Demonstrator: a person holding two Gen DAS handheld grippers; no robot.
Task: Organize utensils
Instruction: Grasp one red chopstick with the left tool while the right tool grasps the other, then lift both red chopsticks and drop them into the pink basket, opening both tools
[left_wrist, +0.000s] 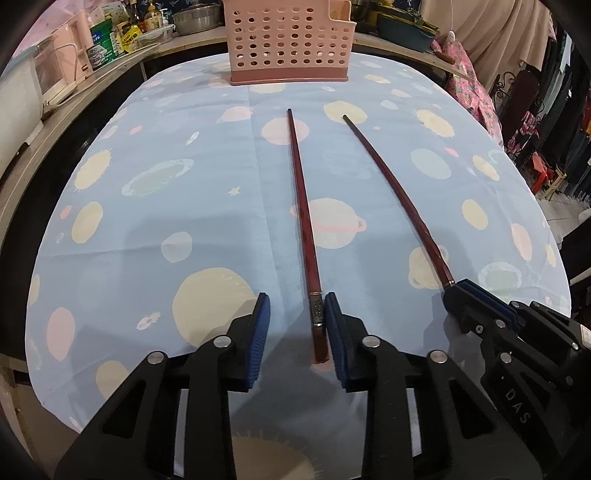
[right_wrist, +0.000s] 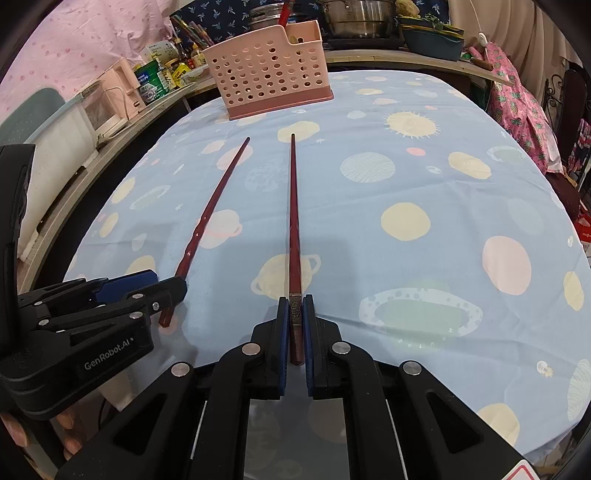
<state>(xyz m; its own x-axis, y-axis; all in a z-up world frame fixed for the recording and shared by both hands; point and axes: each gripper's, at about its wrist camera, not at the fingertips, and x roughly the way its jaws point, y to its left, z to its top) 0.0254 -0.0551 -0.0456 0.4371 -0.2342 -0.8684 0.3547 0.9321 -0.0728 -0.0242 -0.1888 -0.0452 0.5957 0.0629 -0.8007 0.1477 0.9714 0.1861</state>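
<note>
Chopsticks, two of them, dark red w/ metal bands near the thick ends, are lying on the table (left_wrist: 184, 221) under a blue planet-print cloth, tips pointing away from both claws toward the pink basket (left_wrist: 290, 40) at the far edge. Left gripper (left_wrist: 297, 321) is sitting w/ its blue pads wide apart, and the left chopstick (left_wrist: 301, 206) is running out fwd from between them; its thick end is lying close along the inner face of the right-hand pad (left_wrist: 334, 332), but can't tell if it's actually touching, and the other pad is well clear of it, so nothing is being clamped. Right gripper (right_wrist: 294, 325) is showing jaws nearly closed, pads pressing in on both sides of the right chopstick (right_wrist: 293, 221) just at its banded section, w/ the butt end poking back behind the pads toward the camera. Whether that stick is lifted or resting on the cloth, can't tell. In the right wrist view the left gripper is appearing low to the left side, w/ the other chopstick passing under its tip. In the left wrist view the right gripper is showing to the right, the stick's end disappearing into its pads. Basket is standing straight ahead of the left claw, and ahead, slightly left, of the right one; its perforated walls are facing both. Beyond it, pots and bottles are crowding a counter.
</note>
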